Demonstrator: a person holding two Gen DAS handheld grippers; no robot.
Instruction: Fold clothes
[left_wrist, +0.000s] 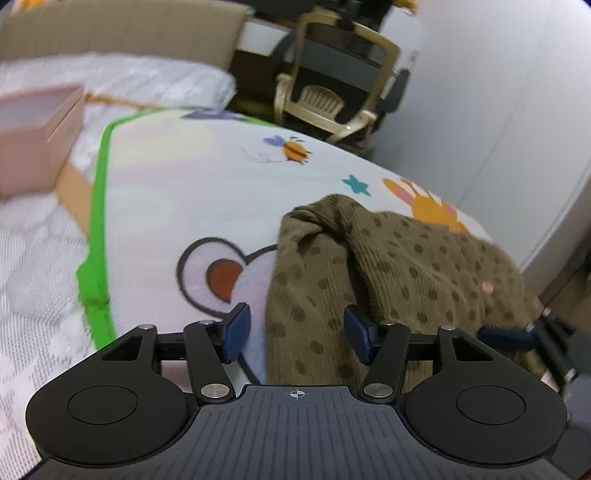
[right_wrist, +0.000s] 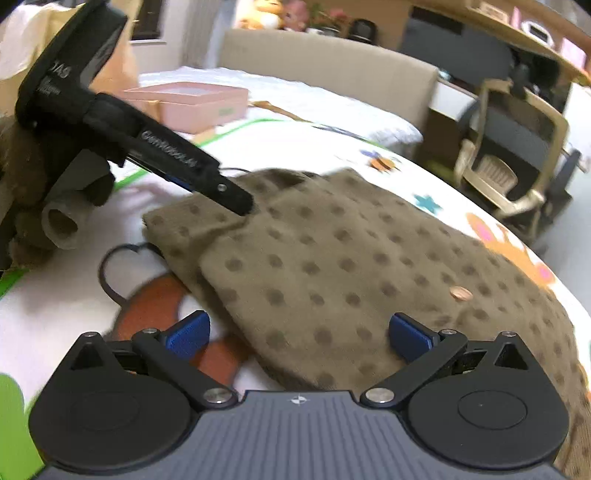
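Note:
An olive-brown garment with dark dots (left_wrist: 399, 269) lies folded on a white cartoon-print mat (left_wrist: 177, 192) on the bed. My left gripper (left_wrist: 297, 332) is open, its blue pads on either side of the garment's near left edge. In the right wrist view the garment (right_wrist: 351, 266) fills the middle, with a folded flap on top. My right gripper (right_wrist: 299, 338) is open just above its near edge and holds nothing. The left gripper (right_wrist: 236, 201) shows there too, its tip over the garment's far left corner. The right gripper's finger shows at the left wrist view's right edge (left_wrist: 517, 338).
A pink open box (left_wrist: 37, 136) sits on the bed at the far left, also in the right wrist view (right_wrist: 192, 103). A beige office chair (left_wrist: 332, 81) stands beyond the bed, next to a white wall. A beige headboard (right_wrist: 332, 62) is behind.

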